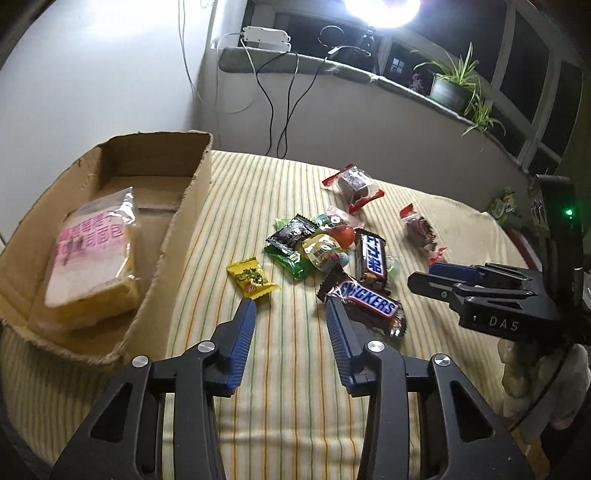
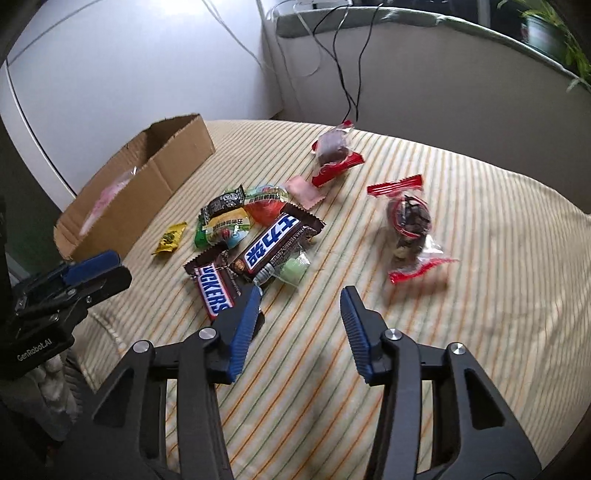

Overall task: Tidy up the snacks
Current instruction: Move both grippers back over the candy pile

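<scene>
A pile of snacks lies on the striped cloth: two Snickers bars (image 1: 369, 301) (image 2: 214, 293), a small yellow packet (image 1: 251, 277) (image 2: 170, 238), green and black packets (image 1: 291, 240), and two red-ended clear bags (image 1: 356, 182) (image 2: 408, 225). At the left stands a cardboard box (image 1: 177, 229) (image 2: 147, 181) with a wrapped bread loaf (image 1: 92, 258) inside. My left gripper (image 1: 291, 306) hovers open just short of the pile, its right finger by the near Snickers bar. My right gripper (image 2: 301, 293) is open above bare cloth, nothing between its fingers.
The striped cloth (image 1: 288, 387) covers a rounded surface whose edge drops off near the box. A sill with potted plants (image 1: 452, 86), cables (image 1: 280, 107) and a bright lamp (image 1: 380, 9) runs behind. A white wall (image 2: 129, 74) stands at the left.
</scene>
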Demonstrator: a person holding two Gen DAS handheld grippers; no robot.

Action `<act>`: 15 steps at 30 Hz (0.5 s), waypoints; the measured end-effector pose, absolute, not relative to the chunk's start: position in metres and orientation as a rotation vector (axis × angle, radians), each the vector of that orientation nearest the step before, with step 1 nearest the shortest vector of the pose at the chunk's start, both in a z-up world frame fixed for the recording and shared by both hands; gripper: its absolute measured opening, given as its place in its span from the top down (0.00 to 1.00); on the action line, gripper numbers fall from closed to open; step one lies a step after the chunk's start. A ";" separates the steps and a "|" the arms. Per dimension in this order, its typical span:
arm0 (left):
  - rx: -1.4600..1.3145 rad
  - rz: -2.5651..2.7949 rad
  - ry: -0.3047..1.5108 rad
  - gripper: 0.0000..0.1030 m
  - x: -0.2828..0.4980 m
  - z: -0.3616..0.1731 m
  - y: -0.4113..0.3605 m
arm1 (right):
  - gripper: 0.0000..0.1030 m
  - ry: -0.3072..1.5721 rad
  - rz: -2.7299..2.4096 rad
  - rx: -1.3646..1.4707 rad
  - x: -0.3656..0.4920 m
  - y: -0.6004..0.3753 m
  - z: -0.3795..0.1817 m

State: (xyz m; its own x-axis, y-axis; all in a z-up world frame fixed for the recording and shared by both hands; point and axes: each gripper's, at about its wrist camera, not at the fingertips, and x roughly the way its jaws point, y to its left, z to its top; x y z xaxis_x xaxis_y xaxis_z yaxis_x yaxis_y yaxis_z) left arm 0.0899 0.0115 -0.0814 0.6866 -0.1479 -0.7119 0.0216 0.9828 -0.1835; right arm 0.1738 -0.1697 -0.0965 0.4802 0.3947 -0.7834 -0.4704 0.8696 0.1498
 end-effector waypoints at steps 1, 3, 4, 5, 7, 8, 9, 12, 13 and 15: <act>-0.161 -0.091 0.813 0.63 0.093 -0.083 0.011 | 0.53 0.933 0.532 -0.100 0.176 -0.168 -0.099; -0.150 -0.079 0.820 0.63 0.099 -0.086 0.009 | 0.53 0.944 0.534 -0.115 0.183 -0.164 -0.104; -0.142 -0.071 0.826 0.63 0.102 -0.089 0.009 | 0.53 0.952 0.534 -0.117 0.187 -0.163 -0.107; -0.141 -0.067 0.831 0.63 0.105 -0.091 0.009 | 0.53 0.958 0.537 -0.114 0.191 -0.162 -0.109; -0.139 -0.049 0.841 0.63 0.111 -0.095 0.011 | 0.53 0.969 0.541 -0.113 0.198 -0.161 -0.114; -0.134 -0.041 0.845 0.63 0.114 -0.097 0.012 | 0.53 0.973 0.542 -0.117 0.200 -0.161 -0.116; -0.132 -0.040 0.851 0.63 0.116 -0.099 0.013 | 0.53 0.973 0.544 -0.121 0.202 -0.160 -0.117; -0.122 -0.031 0.863 0.63 0.123 -0.104 0.012 | 0.53 0.964 0.548 -0.144 0.206 -0.157 -0.117; -0.121 -0.028 0.867 0.63 0.125 -0.106 0.012 | 0.53 0.960 0.545 -0.158 0.207 -0.155 -0.117; -0.130 -0.026 0.875 0.63 0.129 -0.110 0.013 | 0.53 0.956 0.543 -0.180 0.209 -0.152 -0.118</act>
State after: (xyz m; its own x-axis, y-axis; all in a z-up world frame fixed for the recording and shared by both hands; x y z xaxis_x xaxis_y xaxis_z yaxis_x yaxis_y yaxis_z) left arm 0.1292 0.0133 -0.1095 0.6415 -0.0759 -0.7634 -0.0305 0.9918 -0.1242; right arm 0.2094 -0.1522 -0.1183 0.4556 0.3600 -0.8141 -0.5149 0.8527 0.0889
